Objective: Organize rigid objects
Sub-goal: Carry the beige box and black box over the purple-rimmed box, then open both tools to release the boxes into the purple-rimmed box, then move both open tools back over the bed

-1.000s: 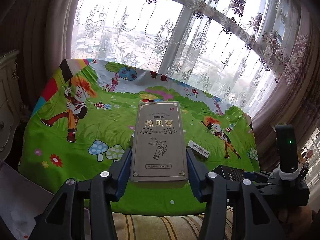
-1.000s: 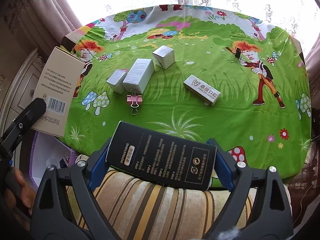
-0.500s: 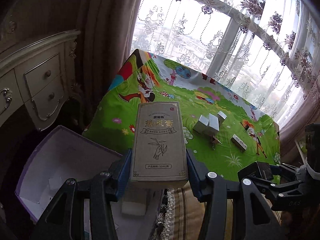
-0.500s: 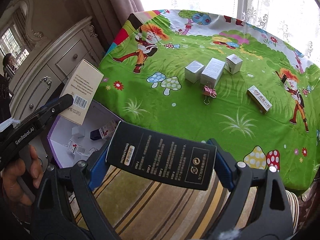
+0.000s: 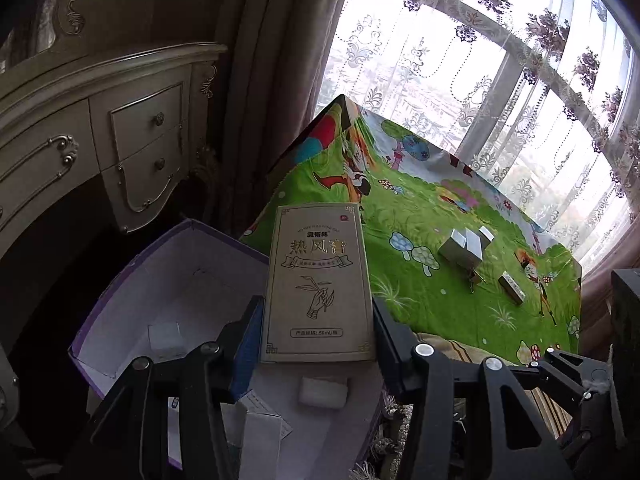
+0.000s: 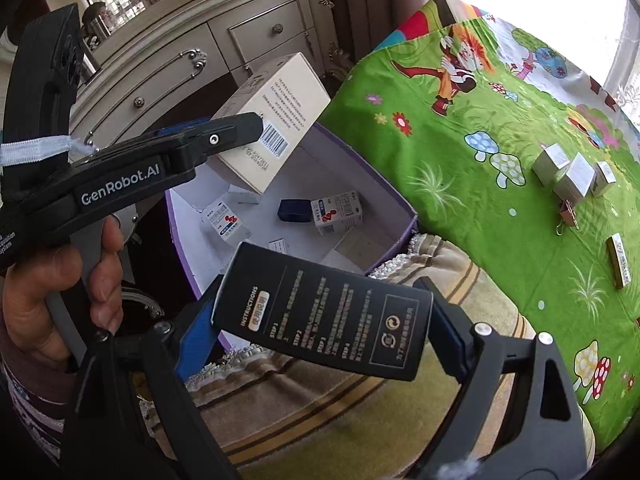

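My left gripper (image 5: 318,332) is shut on a tall beige carton (image 5: 318,284) with gold print, held upright over the open purple-edged box (image 5: 132,280). In the right wrist view the same beige carton (image 6: 276,120) hangs above that box (image 6: 392,196), clamped by the left gripper (image 6: 240,130), with a hand around its handle. My right gripper (image 6: 320,312) is shut on a flat black carton (image 6: 324,312) with white instructions, held just in front of the box's near rim. Inside the box lie small white medicine cartons (image 6: 338,212) and a dark blue item (image 6: 294,210).
A green cartoon cloth covers the table (image 6: 500,220), with several small white boxes (image 6: 576,174), a binder clip (image 6: 566,212) and a slim box (image 6: 618,260) on it. A cream dresser (image 5: 100,140) stands behind the box. A striped cushion (image 6: 360,408) lies below my right gripper.
Both grippers have swung left, away from the table and over to the purple-edged box, each keeping its carton. The right view has rolled, and the dresser has come into sight.
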